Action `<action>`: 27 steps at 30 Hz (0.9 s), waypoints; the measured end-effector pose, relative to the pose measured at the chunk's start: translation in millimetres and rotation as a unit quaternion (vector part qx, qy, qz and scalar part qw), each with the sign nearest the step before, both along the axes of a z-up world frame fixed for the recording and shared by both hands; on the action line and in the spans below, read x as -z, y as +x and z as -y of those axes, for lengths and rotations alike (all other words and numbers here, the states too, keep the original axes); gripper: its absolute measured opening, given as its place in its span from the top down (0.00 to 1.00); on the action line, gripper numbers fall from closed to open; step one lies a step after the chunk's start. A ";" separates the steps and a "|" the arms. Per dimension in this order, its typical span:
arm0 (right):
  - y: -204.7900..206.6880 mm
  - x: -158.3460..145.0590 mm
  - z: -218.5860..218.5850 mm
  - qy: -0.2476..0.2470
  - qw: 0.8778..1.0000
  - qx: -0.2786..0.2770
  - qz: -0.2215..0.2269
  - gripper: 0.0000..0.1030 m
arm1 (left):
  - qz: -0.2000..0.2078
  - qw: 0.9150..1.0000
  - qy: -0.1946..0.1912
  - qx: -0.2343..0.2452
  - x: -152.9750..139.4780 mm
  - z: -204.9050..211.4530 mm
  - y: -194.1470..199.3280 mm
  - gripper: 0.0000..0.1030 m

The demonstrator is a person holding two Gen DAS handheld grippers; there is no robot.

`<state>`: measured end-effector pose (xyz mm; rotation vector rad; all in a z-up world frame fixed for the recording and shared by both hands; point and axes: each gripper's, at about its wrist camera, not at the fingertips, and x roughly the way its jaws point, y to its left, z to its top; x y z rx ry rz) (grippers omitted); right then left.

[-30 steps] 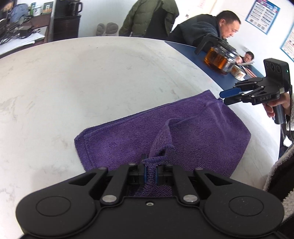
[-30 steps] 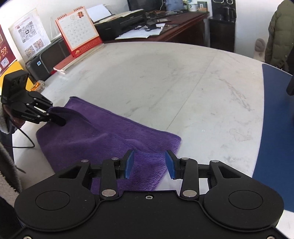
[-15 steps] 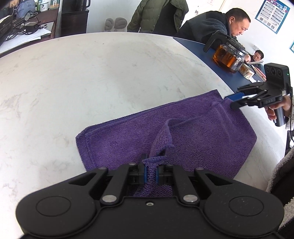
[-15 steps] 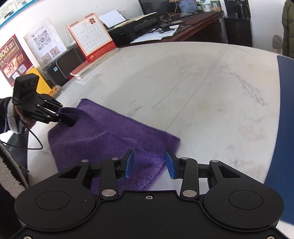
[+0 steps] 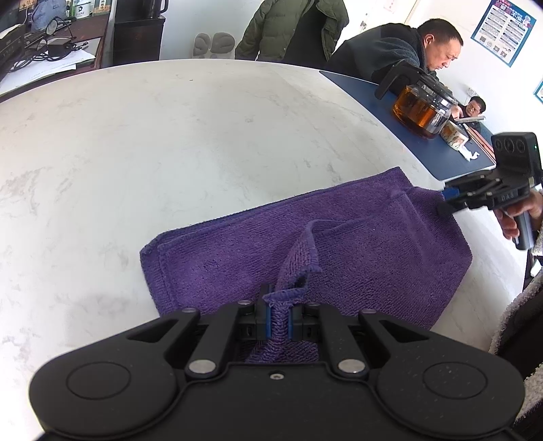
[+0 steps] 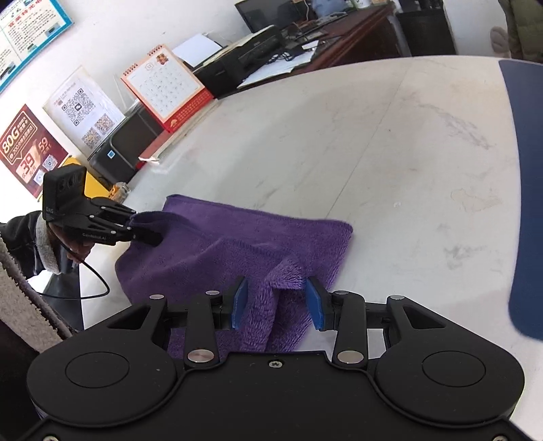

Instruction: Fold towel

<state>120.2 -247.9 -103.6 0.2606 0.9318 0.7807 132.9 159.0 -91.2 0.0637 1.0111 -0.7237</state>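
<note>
Purple towel lying folded on the white marbled tabletop, near its close edge. Left tongs clamped tight on a raised corner of the towel, the cloth pinched between the blue pads. Right tongs standing wide, their blue pads either side of a lifted towel corner without pressing it; in the left wrist view the same tongs meet the towel's far right corner.

Containers: a glass teapot with a black handle, holding amber liquid, stands on a blue mat; just beside it a small patterned cup, contents not discernible.

Writing: the right tongs' body carries "DAS"; in the right wrist view the left tongs carry "DAS" and a second line too small to read surely. A red poster shows "80G", "39" and "59". A white sheet bears QR codes. A red-based desk calendar stands at the tabletop's far edge, its print too small to read. A blue wall poster is illegible.
</note>
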 end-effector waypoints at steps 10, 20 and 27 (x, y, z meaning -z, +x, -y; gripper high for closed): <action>-3.4 6.0 -10.3 0.025 0.999 0.018 -0.016 0.64 | -0.003 1.000 -0.016 0.004 1.7 -6.9 2.2 0.92; 4.1 1.6 -23.4 -0.014 0.998 0.062 -0.014 0.96 | 0.011 0.998 -0.051 -0.026 -2.8 -15.2 -11.2 0.94; -17.9 -23.7 -27.5 -0.007 0.998 0.059 0.025 0.97 | 0.042 0.992 -0.108 -0.058 -28.4 -33.9 -39.6 0.95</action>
